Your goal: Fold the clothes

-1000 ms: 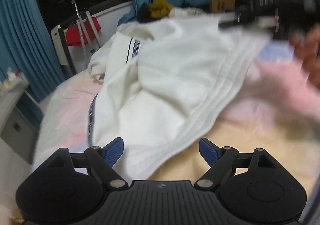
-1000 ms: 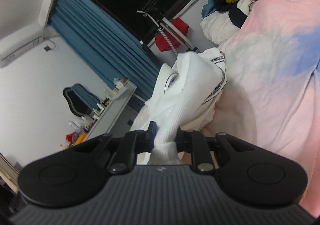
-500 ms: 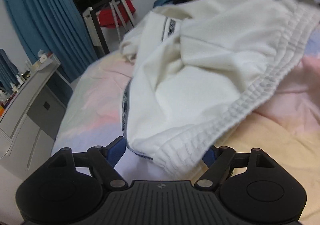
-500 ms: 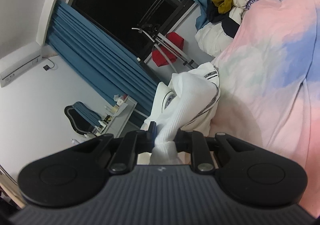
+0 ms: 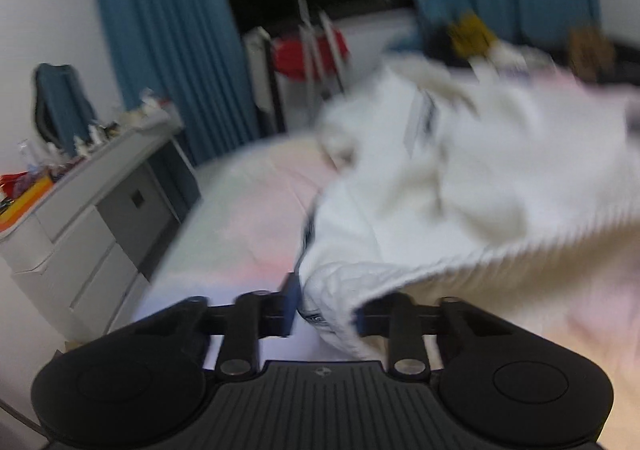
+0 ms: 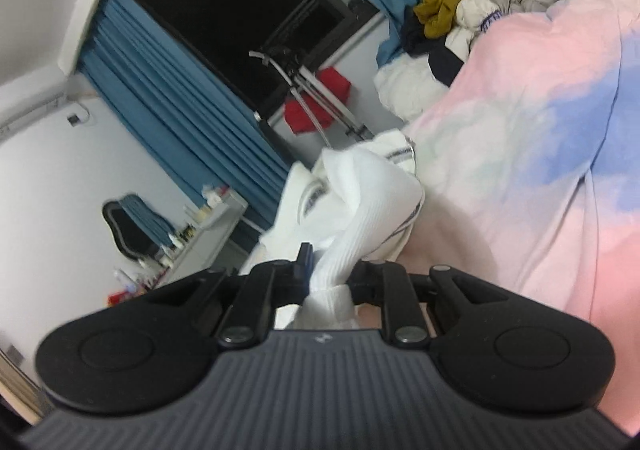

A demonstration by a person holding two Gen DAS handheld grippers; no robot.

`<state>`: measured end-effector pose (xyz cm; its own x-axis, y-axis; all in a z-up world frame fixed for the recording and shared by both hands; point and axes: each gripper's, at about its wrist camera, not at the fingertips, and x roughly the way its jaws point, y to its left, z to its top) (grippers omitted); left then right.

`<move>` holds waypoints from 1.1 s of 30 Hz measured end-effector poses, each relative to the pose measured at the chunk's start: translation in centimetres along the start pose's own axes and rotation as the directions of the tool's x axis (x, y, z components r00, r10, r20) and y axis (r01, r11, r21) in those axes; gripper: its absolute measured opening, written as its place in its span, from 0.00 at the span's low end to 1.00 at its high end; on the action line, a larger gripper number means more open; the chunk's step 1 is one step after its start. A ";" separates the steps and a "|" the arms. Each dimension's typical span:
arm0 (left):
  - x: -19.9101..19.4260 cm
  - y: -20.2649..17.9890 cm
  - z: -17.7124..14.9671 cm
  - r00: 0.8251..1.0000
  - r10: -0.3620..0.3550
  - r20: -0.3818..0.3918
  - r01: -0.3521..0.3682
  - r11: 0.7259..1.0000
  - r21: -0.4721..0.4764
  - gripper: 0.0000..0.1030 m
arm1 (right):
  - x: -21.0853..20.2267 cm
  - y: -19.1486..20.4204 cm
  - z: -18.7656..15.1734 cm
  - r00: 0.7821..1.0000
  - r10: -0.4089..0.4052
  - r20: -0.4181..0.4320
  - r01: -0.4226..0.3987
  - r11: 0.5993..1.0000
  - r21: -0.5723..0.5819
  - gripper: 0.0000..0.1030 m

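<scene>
1. the left tongs (image 5: 326, 306) pinch the ribbed edge of the white clothes (image 5: 460, 178), with the blue pads pressed on the cloth at both sides.
2. the right tongs (image 6: 330, 270) are closed tight on another ribbed bit of the same white clothes (image 6: 360, 202).
3. the white clothes lie bunched on the bed (image 6: 540, 154), which has a pink and blue sheet; in the left view they spread from 6 o'clock up to 2 o'clock.
4. the left view is blurry.
5. a pile of other clothes (image 6: 448, 18) sits at 1 o'clock in the right view.
6. blue curtains (image 5: 160, 30) hang at 11 o'clock, and a grey dresser (image 5: 92, 218) stands at 9 o'clock.
</scene>
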<state>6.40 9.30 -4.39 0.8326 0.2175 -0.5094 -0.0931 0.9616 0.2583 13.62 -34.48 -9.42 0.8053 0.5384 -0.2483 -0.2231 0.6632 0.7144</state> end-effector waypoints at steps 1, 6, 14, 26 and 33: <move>-0.3 1.0 1.1 1.000 0.018 0.026 -0.017 0.999 -0.027 0.14 | 0.3 0.7 -0.8 1.000 0.010 -0.023 -0.010 1.000 -0.006 0.18; -0.8 7.1 6.1 0.994 0.082 0.076 -0.071 0.988 -0.136 0.10 | 1.8 4.2 -4.5 0.989 0.056 -0.139 -0.061 0.998 -0.031 0.14; -1.8 18.9 11.2 0.957 0.237 0.167 -0.184 0.941 -0.284 0.10 | 6.6 12.9 -10.0 0.943 0.208 -0.261 -0.217 0.976 -0.005 0.06; 10.5 30.5 -0.5 0.959 0.282 0.032 -0.192 0.726 -0.660 0.12 | 18.2 18.3 -20.1 0.874 0.170 -0.455 -0.244 0.964 -0.109 0.06; 6.6 29.7 -1.3 0.946 0.288 0.150 -0.114 0.726 -0.679 0.18 | 15.0 19.0 -19.4 0.871 0.184 -0.456 -0.313 0.923 -0.225 0.18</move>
<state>8.40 39.50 -1.13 0.8425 0.4577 -0.2841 -0.5326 0.7869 -0.3117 10.85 -3.73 -12.23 0.4097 0.8280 -0.3829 -0.5815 0.5605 0.5897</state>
